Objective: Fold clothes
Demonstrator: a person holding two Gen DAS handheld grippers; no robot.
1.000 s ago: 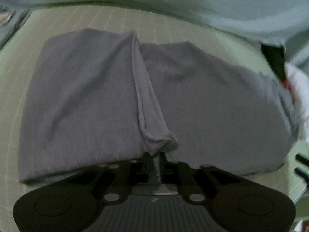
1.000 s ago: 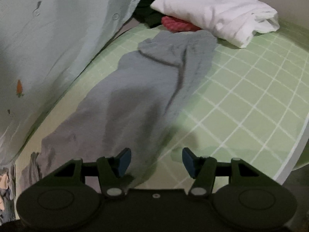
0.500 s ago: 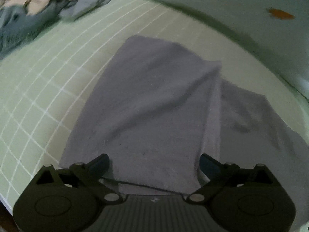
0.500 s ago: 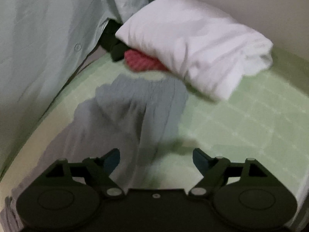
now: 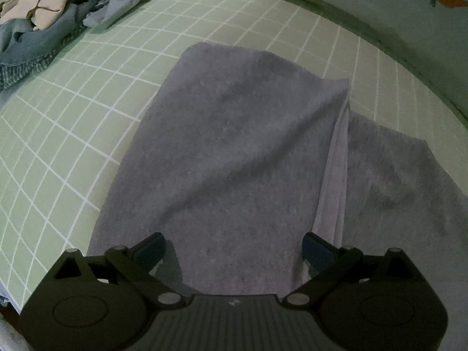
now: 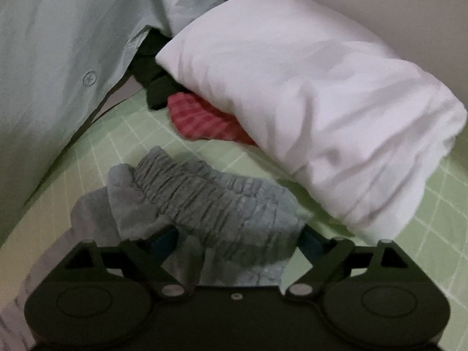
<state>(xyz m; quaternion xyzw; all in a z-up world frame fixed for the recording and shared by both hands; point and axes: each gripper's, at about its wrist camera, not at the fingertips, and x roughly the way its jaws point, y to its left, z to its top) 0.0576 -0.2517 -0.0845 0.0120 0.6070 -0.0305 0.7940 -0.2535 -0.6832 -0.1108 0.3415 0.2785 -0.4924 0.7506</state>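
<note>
The grey garment [image 5: 234, 158] lies spread on the green gridded mat [image 5: 73, 111], a soft, faintly nubbly knit folded over itself so that one long fold edge runs from near the mat's far edge down toward the left gripper [image 5: 234, 248]. A paler strip of the same cloth shows along that fold, and a second layer fans out beyond it to the right. The left gripper hangs just over the garment's near end with its dark-padded fingers spread wide, nothing between them; whether the pads touch the cloth cannot be told.

In the right wrist view the garment's gathered, ribbed waistband [image 6: 204, 201] bunches up in tight crosswise wrinkles directly ahead of the right gripper [image 6: 237, 242]. Its fingers stand wide apart with the elastic band heaped between and over them, hiding the pads; the cloth sits in the gap but is not pinched.

Just beyond the waistband a plump, smooth white folded bundle [image 6: 321, 111] rests on the mat, overlapping a red ribbed cloth [image 6: 201, 120] and a dark cloth [image 6: 155, 84]. A pale mint buttoned shirt [image 6: 58, 58] on the person rises along the mat's edge. At the mat's far left corner in the left wrist view sits a pile of unfolded clothes [image 5: 44, 17], beige and denim blue.
</note>
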